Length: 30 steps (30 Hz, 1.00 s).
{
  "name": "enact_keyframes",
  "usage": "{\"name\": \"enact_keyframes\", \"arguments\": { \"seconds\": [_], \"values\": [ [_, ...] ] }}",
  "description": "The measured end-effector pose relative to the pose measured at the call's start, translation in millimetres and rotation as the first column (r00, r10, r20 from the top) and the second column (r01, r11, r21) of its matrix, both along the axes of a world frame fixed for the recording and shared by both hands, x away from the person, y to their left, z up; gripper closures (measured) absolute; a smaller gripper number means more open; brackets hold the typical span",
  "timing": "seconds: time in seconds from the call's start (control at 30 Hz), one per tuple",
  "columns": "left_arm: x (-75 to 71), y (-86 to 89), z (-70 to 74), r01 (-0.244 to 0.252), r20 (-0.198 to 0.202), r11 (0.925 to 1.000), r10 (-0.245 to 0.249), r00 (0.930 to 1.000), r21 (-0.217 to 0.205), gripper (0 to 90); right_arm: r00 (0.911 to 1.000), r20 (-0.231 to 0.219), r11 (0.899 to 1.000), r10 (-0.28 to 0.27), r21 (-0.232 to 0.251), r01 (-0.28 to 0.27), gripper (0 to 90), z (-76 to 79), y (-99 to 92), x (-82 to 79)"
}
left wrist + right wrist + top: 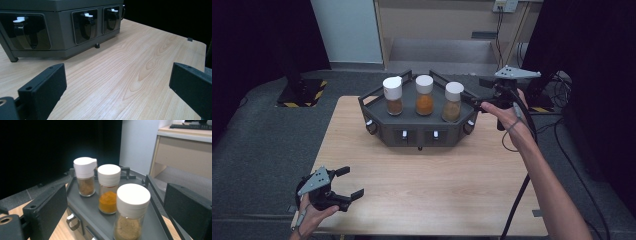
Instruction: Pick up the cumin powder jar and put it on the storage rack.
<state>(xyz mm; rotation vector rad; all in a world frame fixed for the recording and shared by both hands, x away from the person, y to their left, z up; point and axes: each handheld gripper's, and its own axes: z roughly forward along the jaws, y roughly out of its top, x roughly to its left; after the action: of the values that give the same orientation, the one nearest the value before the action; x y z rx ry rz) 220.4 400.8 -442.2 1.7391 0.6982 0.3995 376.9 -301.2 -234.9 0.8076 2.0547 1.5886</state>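
The tabletop (422, 175) is light wood with visible grain. A dark grey rack (419, 125) with angled sides stands at its far centre. The rack's raised top forms a tray bounded by a thin rail. Its near faces carry recessed bays, each holding a dark handle with a white tab (19, 19).

Three glass jars with white caps stand in a row on the tray, each apart from its neighbour:
- Left jar (393, 95): brown powder, filled to roughly half height; its cap has a small spout lip at one side.
- Middle jar (424, 94): bright orange powder, filled to a similar level.
- Right jar (453, 101): tan powder; nearest to the right tool.

The right tool (476, 102) is held at the right end of the rack, just beside the right jar, pointing left toward it. Its jaws are released and stand wide apart. In the right gripper view the right jar (132, 212) sits low between the two jaws without either pad touching it; the middle jar (109, 188) and left jar (85, 176) line up behind it. The tray rail runs between the tool and the jar.

The left tool (348, 183) rests at the near left corner of the tabletop, well apart from the rack. Its jaws are released, with bare wood between them.

A pale desk (185, 150) stands beyond the tabletop on grey floor.
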Motion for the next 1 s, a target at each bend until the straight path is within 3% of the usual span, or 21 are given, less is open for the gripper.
{"name": "enact_keyframes", "arguments": {
  "seconds": [0.5,1.0],
  "values": [
    [-2.6,3.3,-0.8,-0.008,-0.004,0.9996,0.008,1.0,-0.026,0.4,0.9908,0.079,0.993,0.11,0.028,-0.112,5.8,-8.5,-15.9,-43.6],
    [-3.6,3.1,-0.4,-0.009,-0.005,0.9996,0.009,0.9999,-0.025,0.4,0.983,0.118,0.989,0.14,0.032,-0.145,6.0,-26.8,-36.4,-73.0]
  ]
}}
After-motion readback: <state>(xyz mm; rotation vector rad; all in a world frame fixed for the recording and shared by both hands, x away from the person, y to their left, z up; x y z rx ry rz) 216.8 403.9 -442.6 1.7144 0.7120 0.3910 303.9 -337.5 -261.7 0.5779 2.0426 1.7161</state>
